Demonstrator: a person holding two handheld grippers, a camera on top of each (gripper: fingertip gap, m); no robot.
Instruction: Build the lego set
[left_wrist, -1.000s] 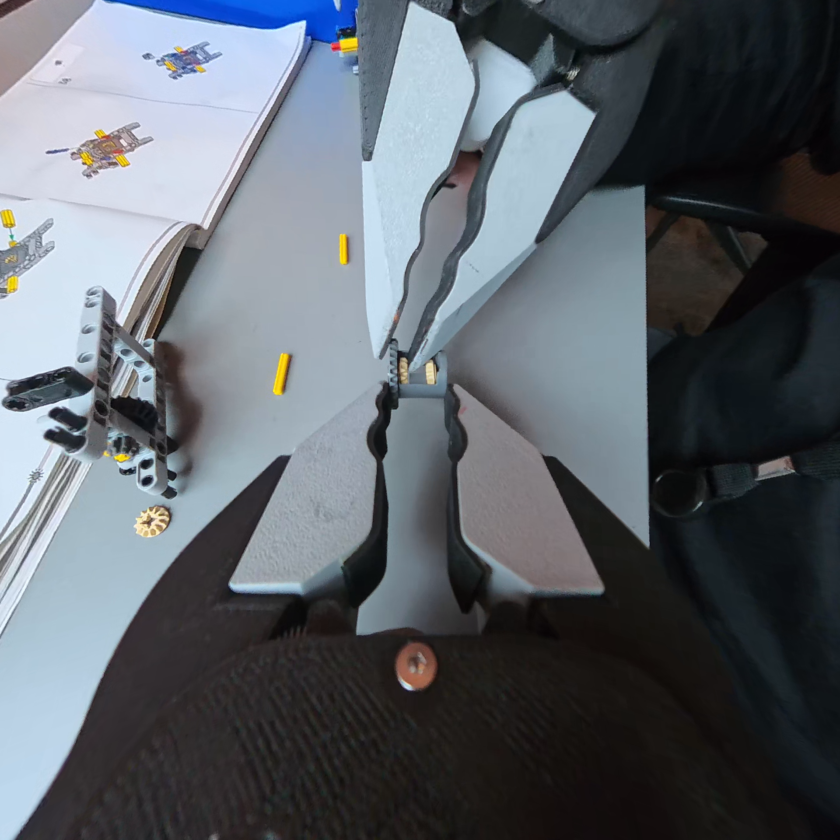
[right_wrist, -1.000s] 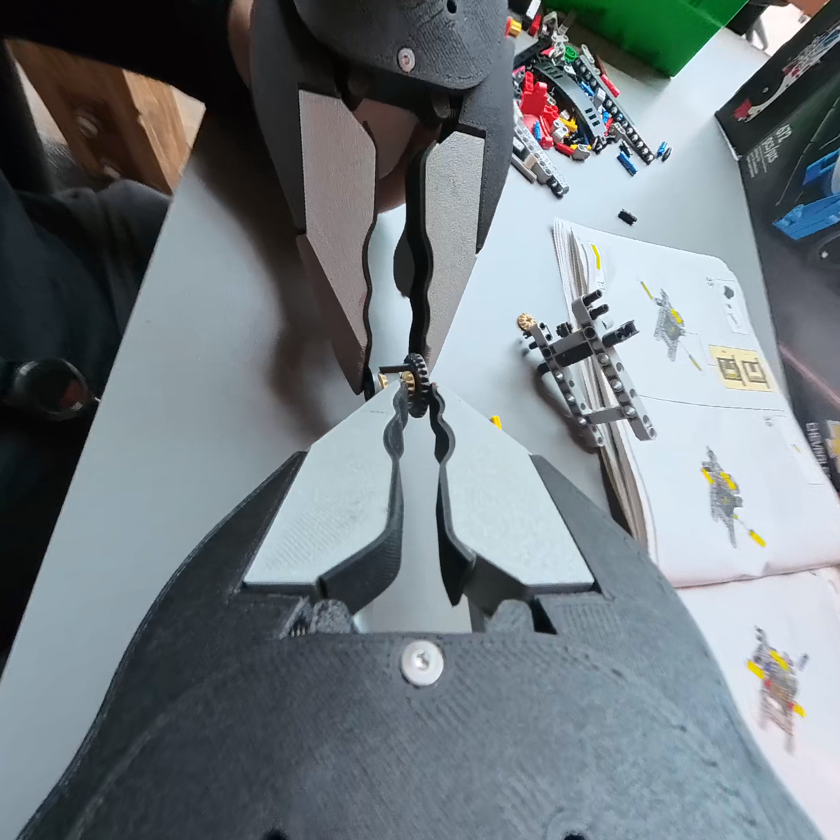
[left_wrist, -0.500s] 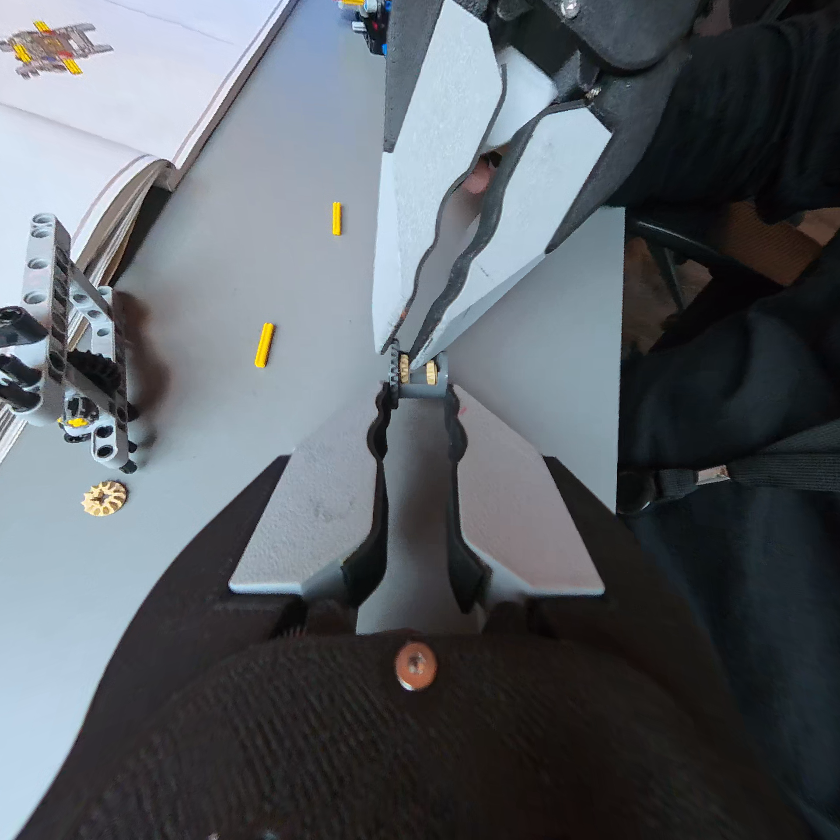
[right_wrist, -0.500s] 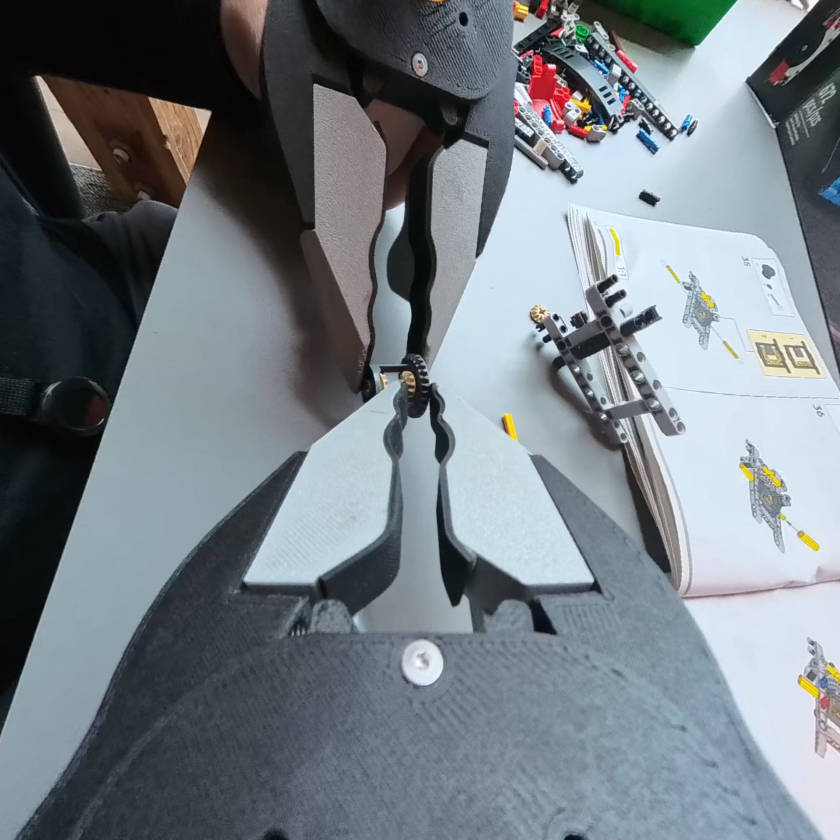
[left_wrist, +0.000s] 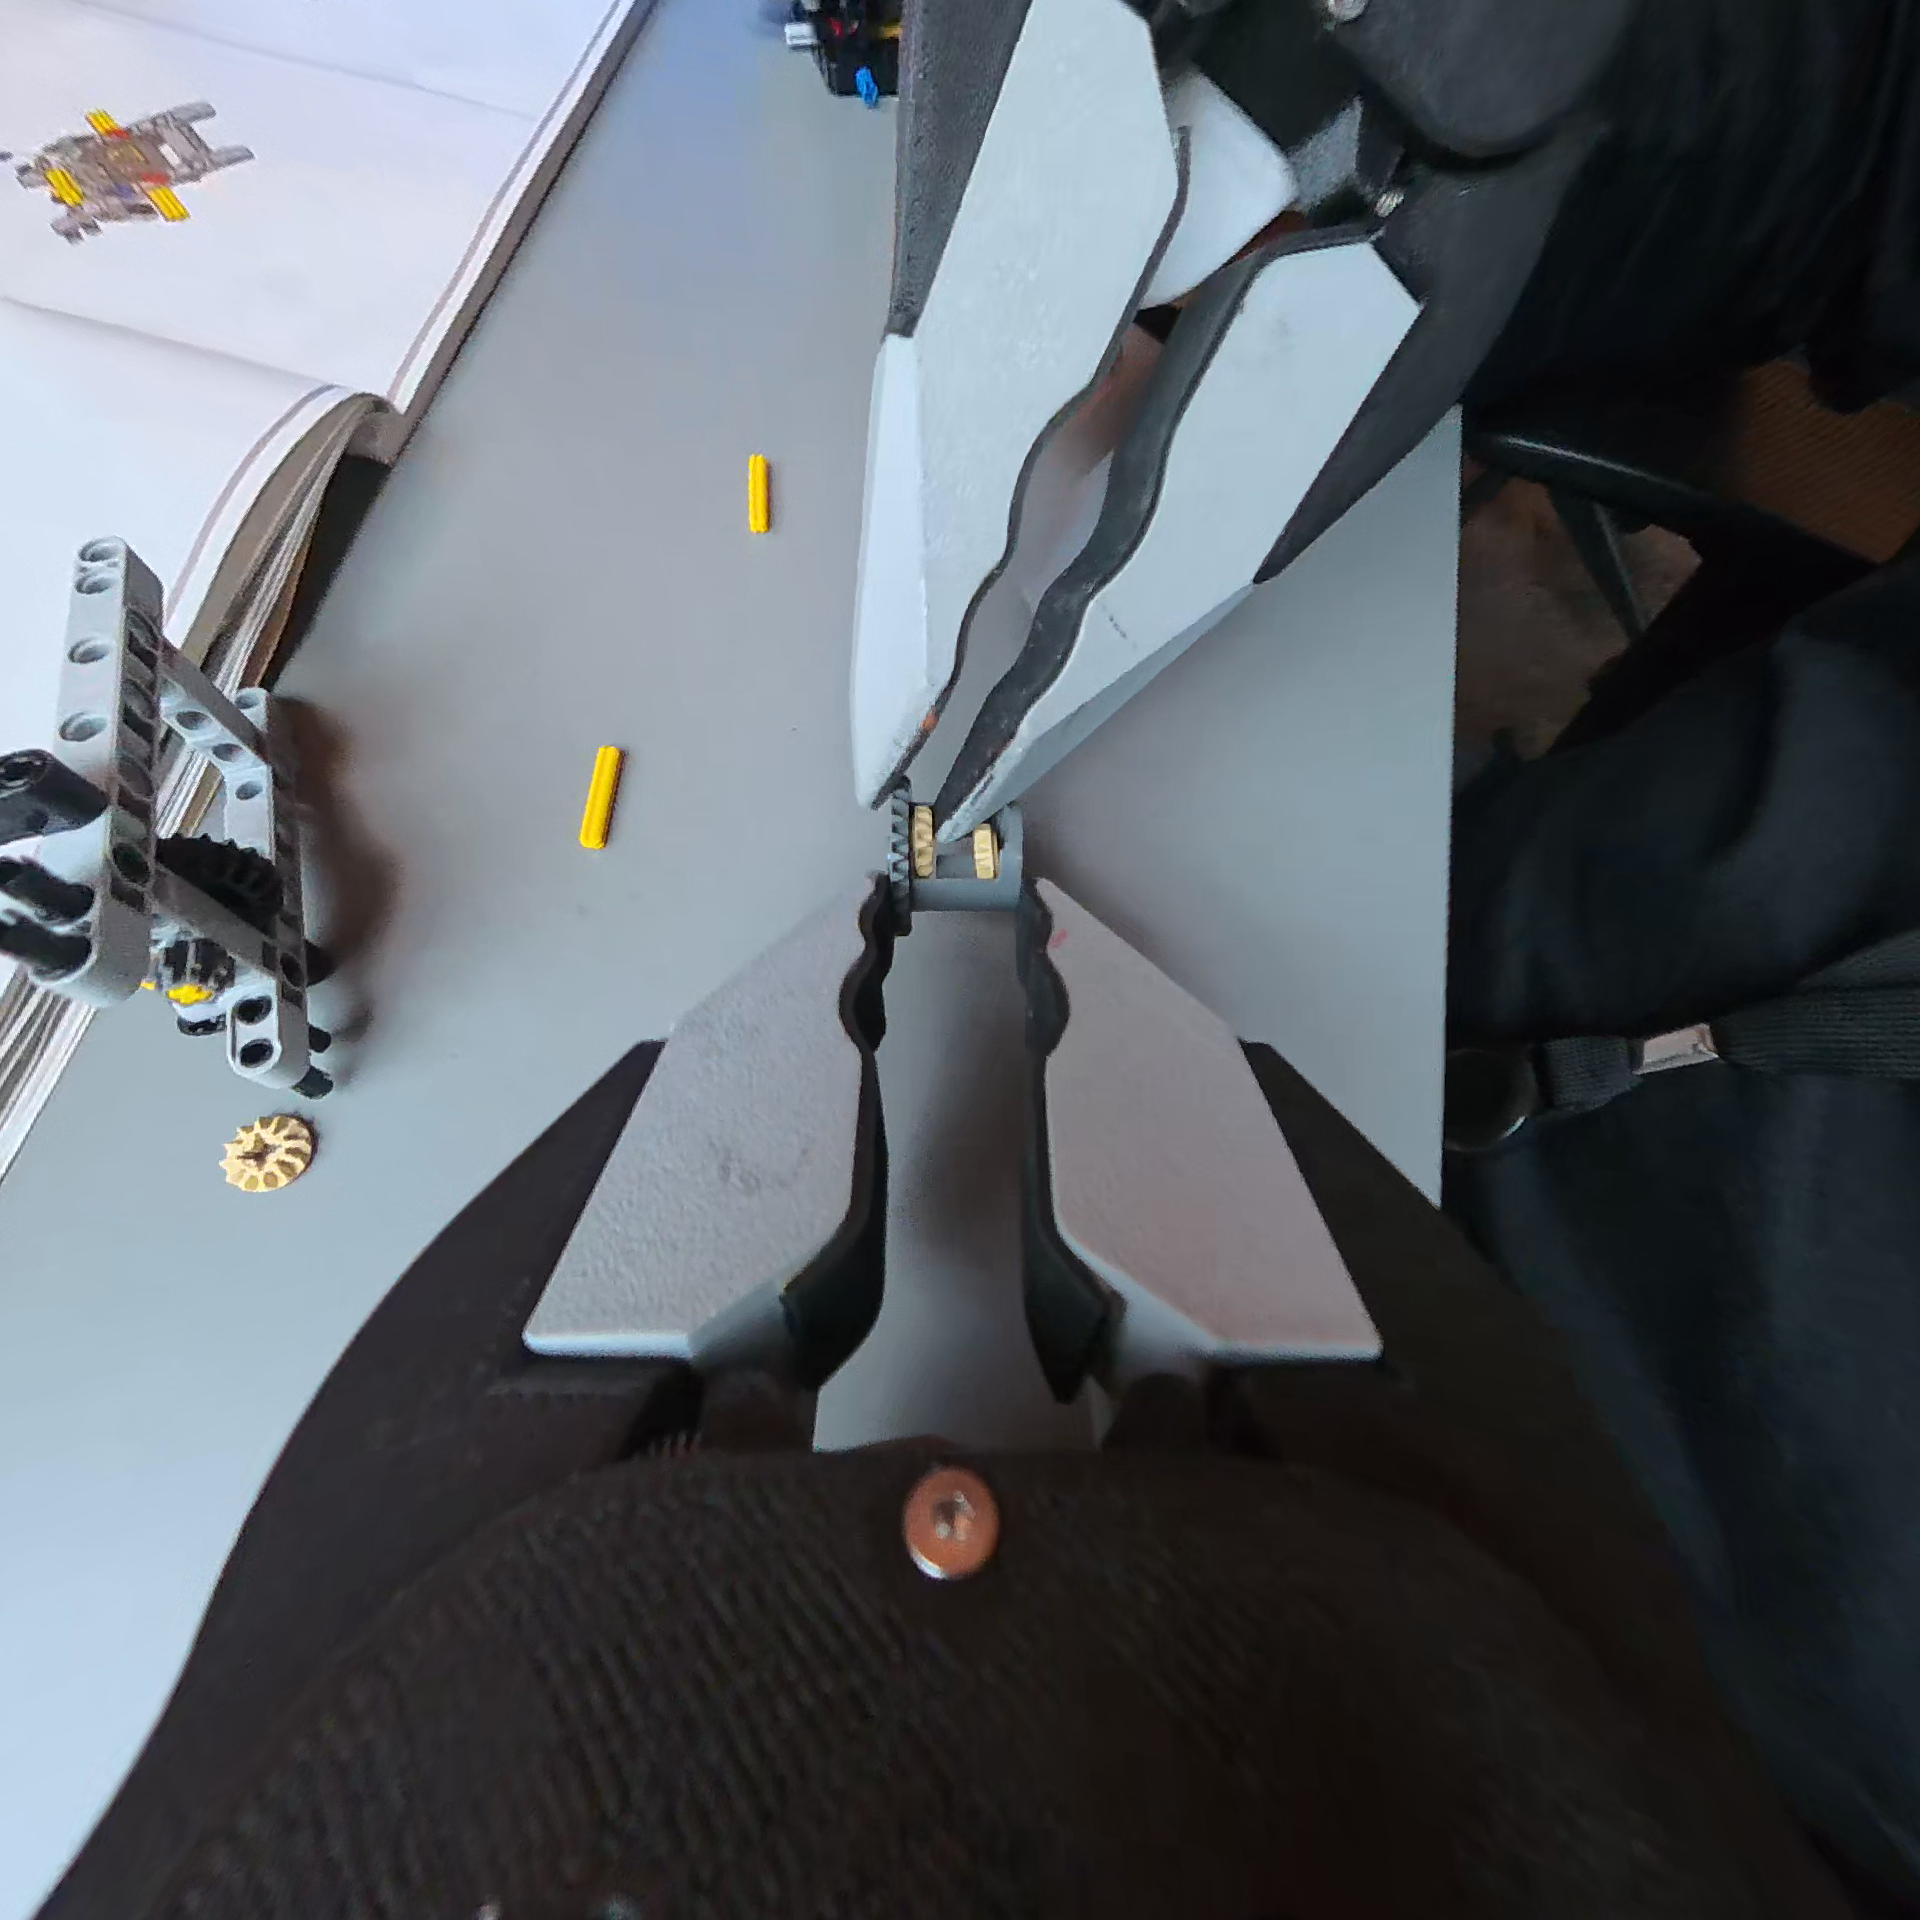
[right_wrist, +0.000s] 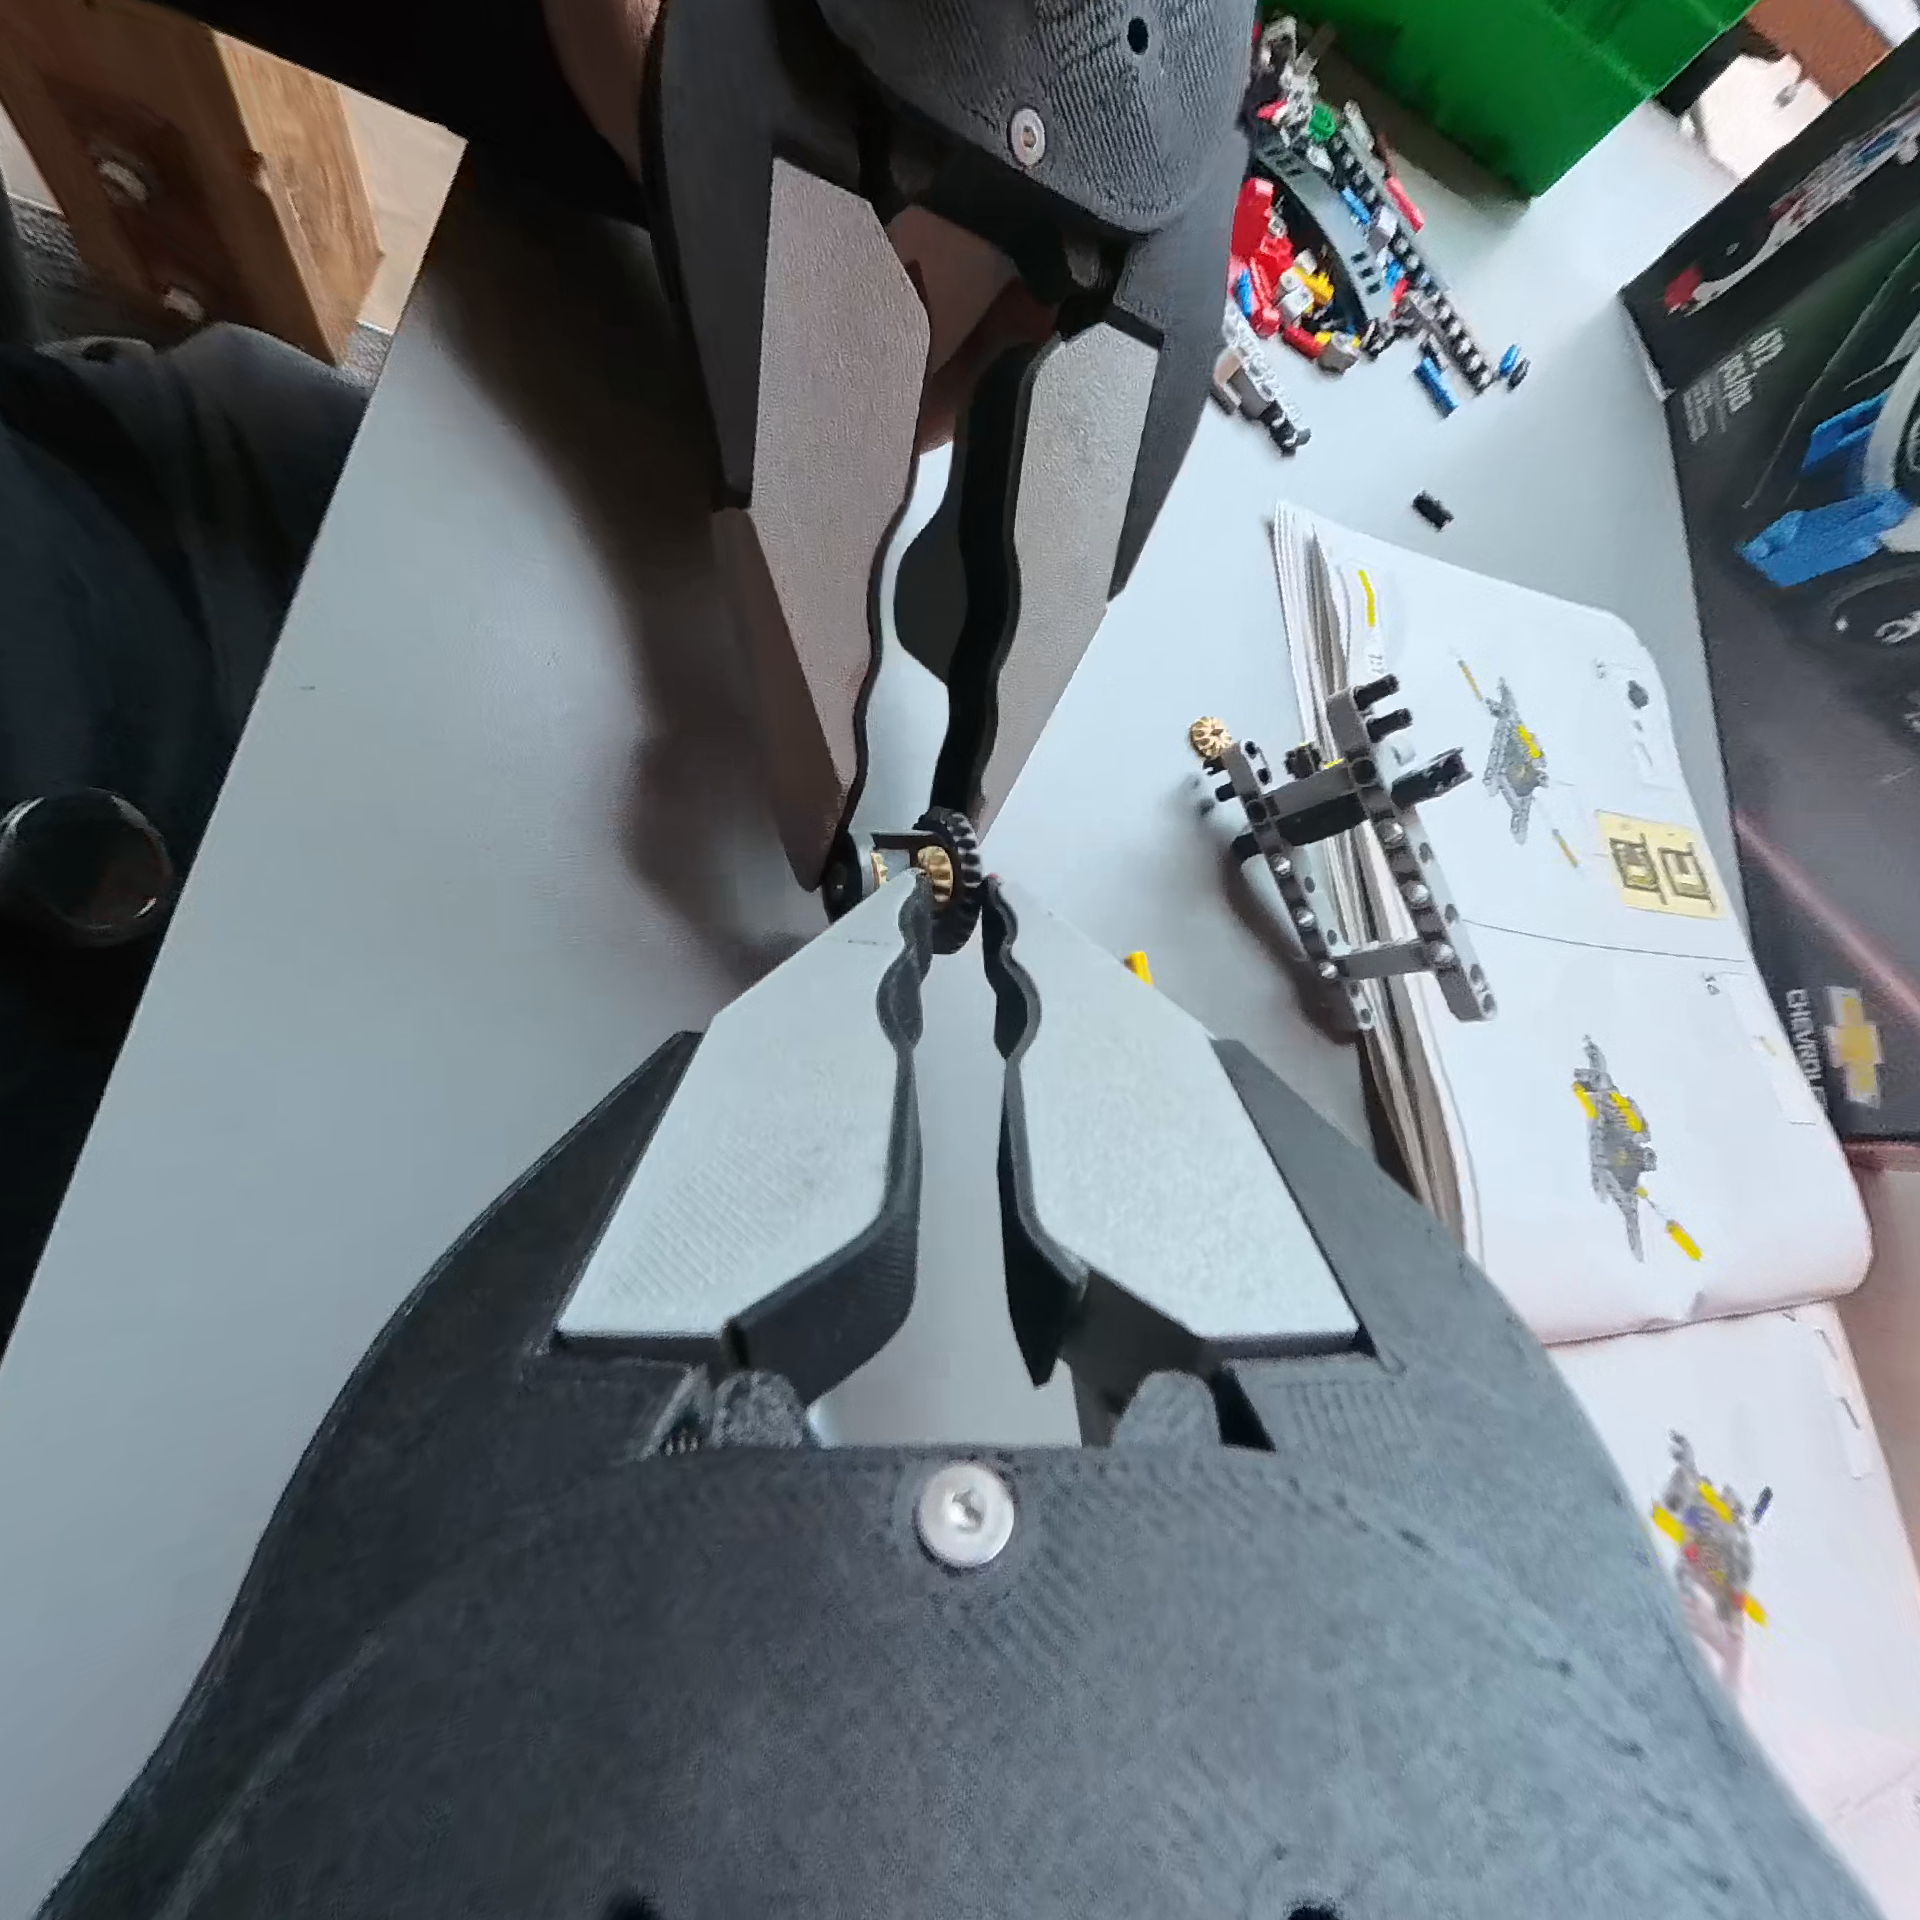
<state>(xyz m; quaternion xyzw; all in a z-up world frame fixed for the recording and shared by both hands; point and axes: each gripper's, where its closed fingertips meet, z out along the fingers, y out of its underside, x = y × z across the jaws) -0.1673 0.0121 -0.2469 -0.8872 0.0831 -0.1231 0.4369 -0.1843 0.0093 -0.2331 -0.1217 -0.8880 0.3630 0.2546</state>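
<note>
Both claws stay clamped tip to tip on the small grey gear-and-axle lego piece (left_wrist: 954, 854): left claw (left_wrist: 956, 902) gripping its grey housing, right claw (right_wrist: 951, 891) pinching its black gear. Only the right wrist view shows the loose multicoloured brick pile (right_wrist: 1340, 281).

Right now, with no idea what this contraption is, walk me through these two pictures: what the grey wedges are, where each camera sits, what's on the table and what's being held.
No robot here: a person holds two hand-held pincers. Each picture comes from a camera on one pincer, looking along its fingers, so the wedges at the bottom are that view's own and the pair coming from the top is the other one. The left gripper clamps a small gear assembly; the right gripper pinches the same piece from the opposite side. On the grey table lie an open instruction booklet, a half-built grey frame, two yellow axles, a loose tan gear and a parts pile.
</note>
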